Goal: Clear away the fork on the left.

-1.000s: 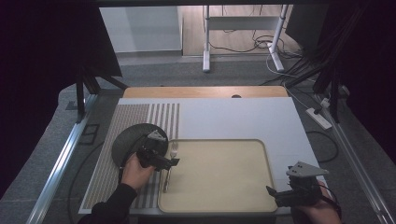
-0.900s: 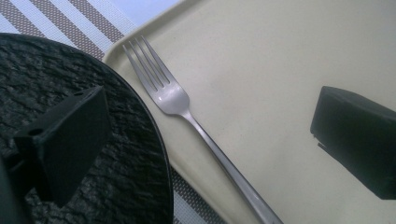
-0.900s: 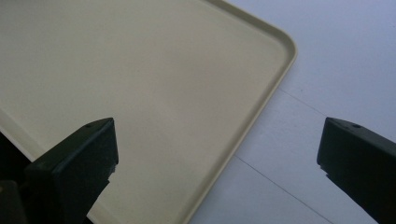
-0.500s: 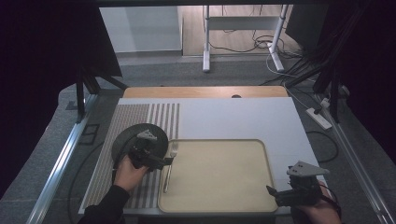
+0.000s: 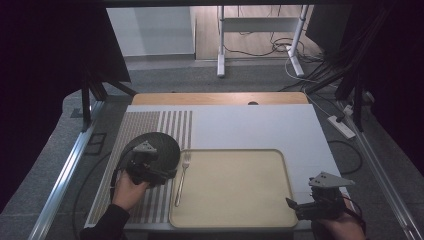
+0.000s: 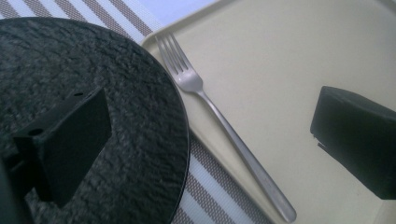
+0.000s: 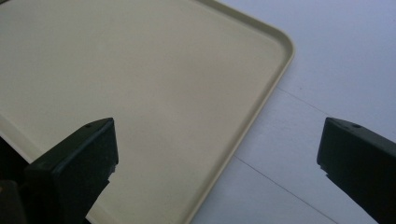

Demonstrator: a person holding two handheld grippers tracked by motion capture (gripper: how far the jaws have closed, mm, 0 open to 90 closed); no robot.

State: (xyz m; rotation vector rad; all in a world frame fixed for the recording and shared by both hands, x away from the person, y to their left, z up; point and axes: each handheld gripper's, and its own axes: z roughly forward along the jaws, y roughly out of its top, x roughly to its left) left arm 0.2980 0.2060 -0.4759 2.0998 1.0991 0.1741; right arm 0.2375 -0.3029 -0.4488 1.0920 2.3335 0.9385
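A silver fork lies along the left side of the beige tray, tines toward the far edge. In the left gripper view the fork runs between the jaws, with the tray beneath it. A round black textured plate rests on the striped placemat just left of the tray. My left gripper hovers over the plate's near edge, open and holding nothing. My right gripper stands open and unladen over the tray's near right corner.
The striped placemat covers the left part of the white table top. A wooden strip runs along the far edge. Metal rails flank the table, and cables lie on the floor beyond.
My left gripper has drawn back leftward from the fork to above the plate's edge. The fork stays in the tray. The right gripper has not moved.
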